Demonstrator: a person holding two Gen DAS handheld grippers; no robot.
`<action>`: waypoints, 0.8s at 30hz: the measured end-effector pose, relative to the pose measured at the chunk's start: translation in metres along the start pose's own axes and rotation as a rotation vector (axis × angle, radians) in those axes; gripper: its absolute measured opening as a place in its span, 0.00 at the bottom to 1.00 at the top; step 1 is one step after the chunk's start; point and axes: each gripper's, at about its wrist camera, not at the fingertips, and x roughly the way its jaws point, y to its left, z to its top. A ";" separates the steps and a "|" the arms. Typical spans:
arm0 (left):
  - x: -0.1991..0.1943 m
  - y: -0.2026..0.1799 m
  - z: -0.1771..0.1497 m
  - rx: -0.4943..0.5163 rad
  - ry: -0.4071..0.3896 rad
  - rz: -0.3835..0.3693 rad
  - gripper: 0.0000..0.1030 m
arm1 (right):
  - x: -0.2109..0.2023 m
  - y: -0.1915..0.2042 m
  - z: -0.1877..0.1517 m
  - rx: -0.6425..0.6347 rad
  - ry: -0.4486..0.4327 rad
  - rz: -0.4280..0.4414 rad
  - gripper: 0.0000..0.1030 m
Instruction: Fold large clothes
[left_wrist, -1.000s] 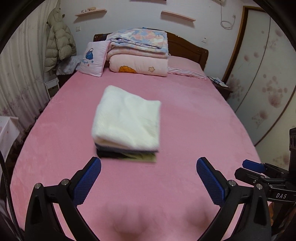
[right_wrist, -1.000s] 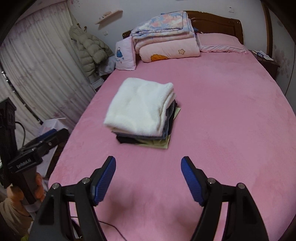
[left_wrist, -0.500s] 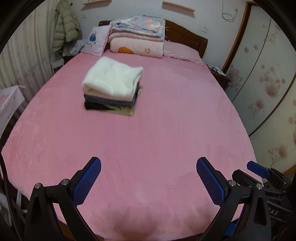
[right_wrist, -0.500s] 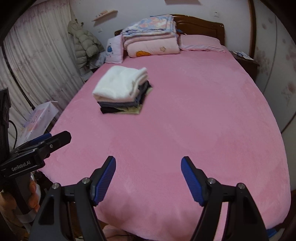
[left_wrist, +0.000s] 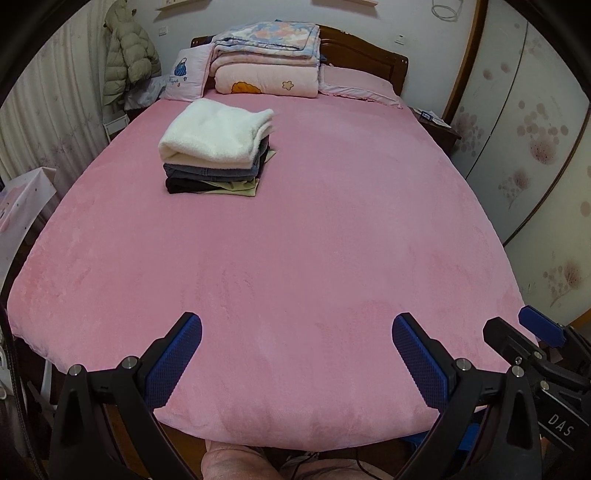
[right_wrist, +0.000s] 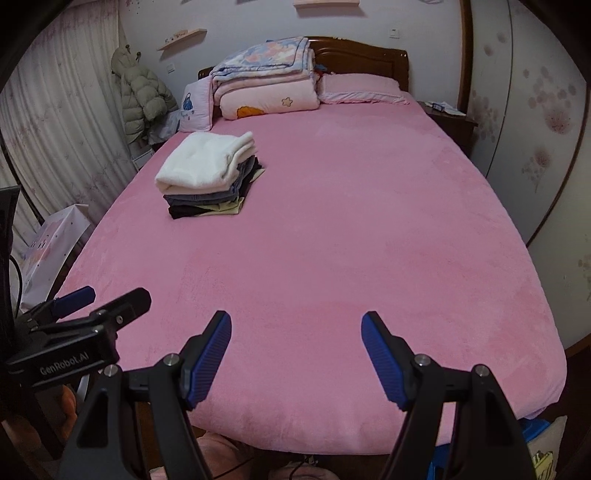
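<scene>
A stack of folded clothes (left_wrist: 216, 153) lies on the far left part of the pink bed (left_wrist: 314, 258); a thick white garment (left_wrist: 218, 134) is on top, with grey, black and pale yellow pieces beneath. The stack also shows in the right wrist view (right_wrist: 208, 173). My left gripper (left_wrist: 295, 354) is open and empty over the bed's near edge. My right gripper (right_wrist: 295, 354) is open and empty, also at the near edge. Each gripper shows at the side of the other's view.
Folded quilts (left_wrist: 266, 59) and pillows (left_wrist: 356, 85) lie against the wooden headboard. A puffy coat (left_wrist: 127, 62) hangs at the left by the curtain. A nightstand (right_wrist: 448, 122) and wardrobe doors (left_wrist: 535, 129) stand at the right. A white box (right_wrist: 51, 243) sits left of the bed.
Both grippers have pulled back from the stack toward the foot of the bed. The stack now lies far off. Both grippers stayed open and empty.
</scene>
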 end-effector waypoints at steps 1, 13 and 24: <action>-0.002 -0.004 -0.001 0.009 -0.008 0.013 0.99 | -0.003 -0.001 0.000 0.001 -0.006 -0.002 0.71; -0.016 -0.031 -0.001 0.056 -0.060 0.072 0.99 | 0.000 -0.007 -0.001 0.007 0.014 -0.022 0.71; -0.009 -0.031 0.012 0.041 -0.033 0.050 0.99 | 0.001 -0.005 0.005 0.004 0.015 -0.045 0.71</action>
